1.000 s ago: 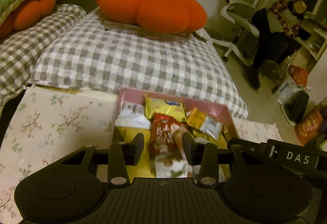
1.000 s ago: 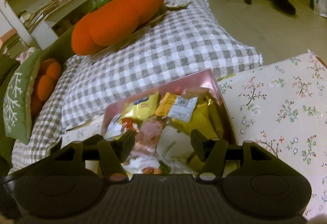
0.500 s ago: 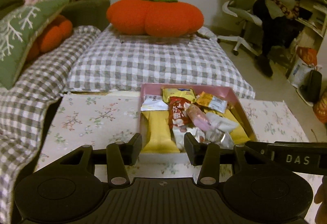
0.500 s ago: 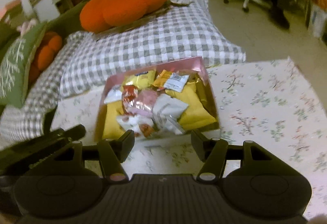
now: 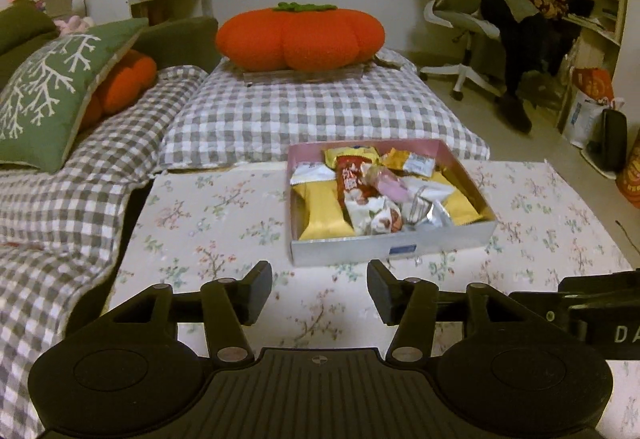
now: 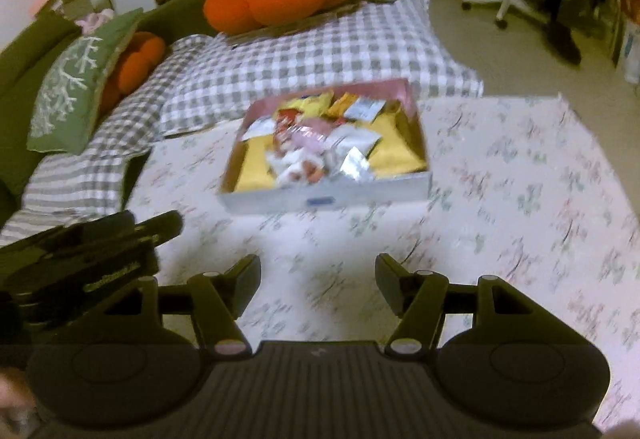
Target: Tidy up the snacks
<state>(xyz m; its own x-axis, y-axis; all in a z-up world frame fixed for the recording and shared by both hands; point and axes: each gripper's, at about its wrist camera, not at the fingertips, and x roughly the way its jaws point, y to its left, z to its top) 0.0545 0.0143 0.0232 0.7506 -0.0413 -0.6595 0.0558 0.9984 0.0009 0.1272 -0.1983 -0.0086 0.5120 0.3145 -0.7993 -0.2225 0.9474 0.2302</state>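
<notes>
A shallow rectangular cardboard box with a pink inner wall and pale grey outer side (image 5: 394,245) sits on a cream cloth printed with small floral sprigs (image 5: 224,223), toward its far edge. The box is heaped with wrapped snacks (image 5: 384,191): long yellow packets at both sides, a red wrapper, a pink one, white and silver ones in the middle. The right wrist view is smeared with motion, so the single packets there cannot be told apart with any certainty.

The left gripper (image 5: 319,293) hangs over bare cloth on the near side of the box, its jaws opening, with nothing between them. The right gripper (image 6: 318,289) is likewise over bare cloth short of the box, its jaws parted about halfway and opening, empty.

Beyond the cloth lies a grey-and-white checked padded quilt (image 5: 312,115), and on it a large orange plush persimmon cushion with a green stalk (image 5: 300,37). At the left, a green cushion embroidered with white branches (image 5: 52,91) leans against a dark green sofa. A white swivel chair (image 5: 460,23) stands on the pale floor at the right, with a seated person (image 5: 528,19) next to it and cluttered shelves along the walls.
</notes>
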